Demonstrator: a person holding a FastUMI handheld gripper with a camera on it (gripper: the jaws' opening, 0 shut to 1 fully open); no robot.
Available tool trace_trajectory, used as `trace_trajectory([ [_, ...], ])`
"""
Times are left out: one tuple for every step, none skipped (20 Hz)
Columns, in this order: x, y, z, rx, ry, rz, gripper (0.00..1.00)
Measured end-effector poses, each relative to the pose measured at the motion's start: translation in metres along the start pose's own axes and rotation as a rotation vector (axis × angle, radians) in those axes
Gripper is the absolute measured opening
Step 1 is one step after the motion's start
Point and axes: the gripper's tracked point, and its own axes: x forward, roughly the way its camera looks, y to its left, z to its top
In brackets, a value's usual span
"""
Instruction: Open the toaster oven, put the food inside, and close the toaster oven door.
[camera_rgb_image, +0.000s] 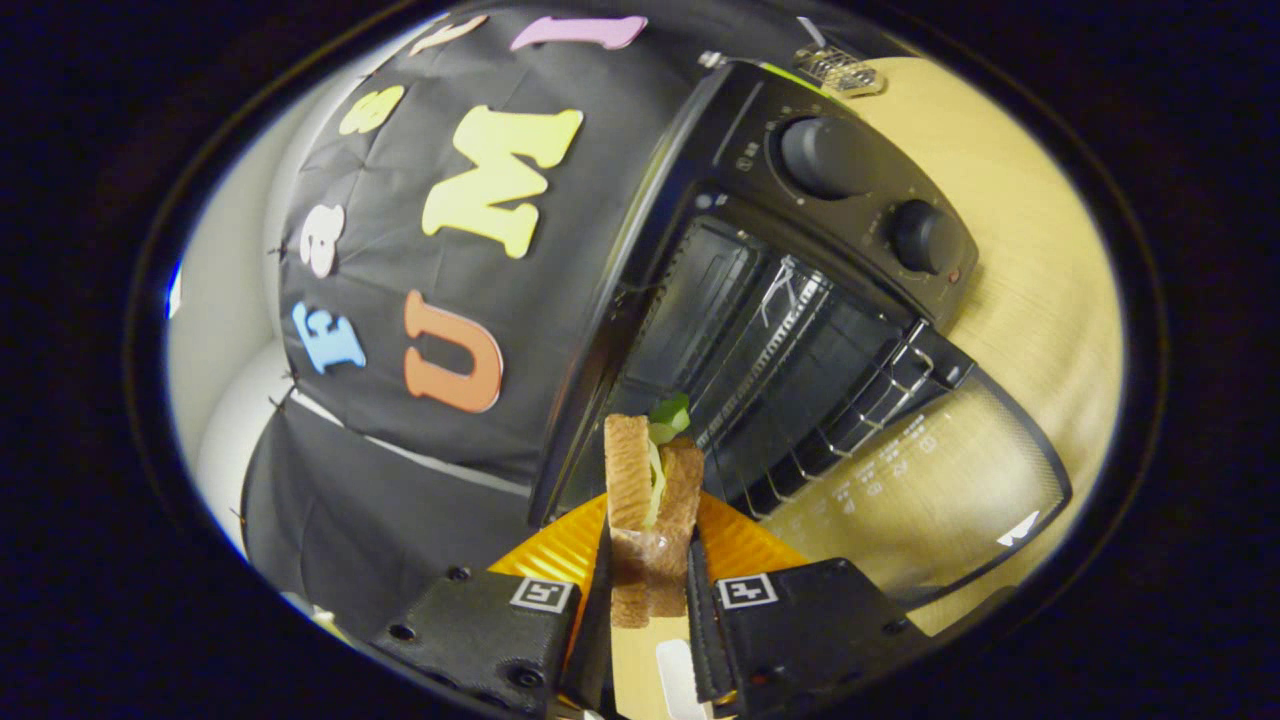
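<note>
Gripper view shows the gripper closed down to a narrow gap on a sandwich, both fingers pressing against its two bread slices, one on each side. The sandwich stands on edge between the fingers and reaches up past their tips, with green lettuce poking out of its far end and a pale strip of filling running between the slices. Behind and under it lies an orange plate with a ribbed rim — whether the sandwich is touching the plate or held just clear of it cannot be told from here. Just beyond the sandwich is the toaster oven, black, its glass door swung down fully open and lying flat above the light wooden table (the wood grain shows through the glass). The dark cavity faces the fingers, with a wire rack across it. Two round knobs sit on the control panel — the larger one farther from the door, the smaller one nearer it. The whole scene is tilted, so the oven runs diagonally away from the fingers, the lettuce end of the sandwich overlapping the near corner of its opening.
</note>
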Motion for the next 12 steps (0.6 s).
trace_trajectory([
  [0.009,-0.003,0.005,0.013,-0.035,0.011,0.39],
  [0.018,-0.004,0.008,0.018,-0.054,0.026,0.39],
  [0.029,-0.005,0.009,0.024,-0.075,0.036,0.39],
  [0.037,-0.006,0.009,0.015,-0.085,0.035,0.39],
  [0.043,-0.007,0.008,-0.015,-0.082,0.030,0.39],
  [0.048,-0.008,0.008,-0.051,-0.088,0.026,0.39],
  [0.053,-0.009,0.008,-0.093,-0.095,0.024,0.39],
  [0.056,-0.009,0.012,-0.121,-0.121,0.025,0.39],
  [0.059,-0.009,0.020,-0.139,-0.146,0.020,0.39],
  [0.061,-0.013,0.025,-0.140,-0.172,0.009,0.39],
  [0.062,-0.014,0.029,-0.132,-0.196,0.009,0.39],
  [0.064,-0.018,0.031,-0.135,-0.199,0.000,0.39],
])
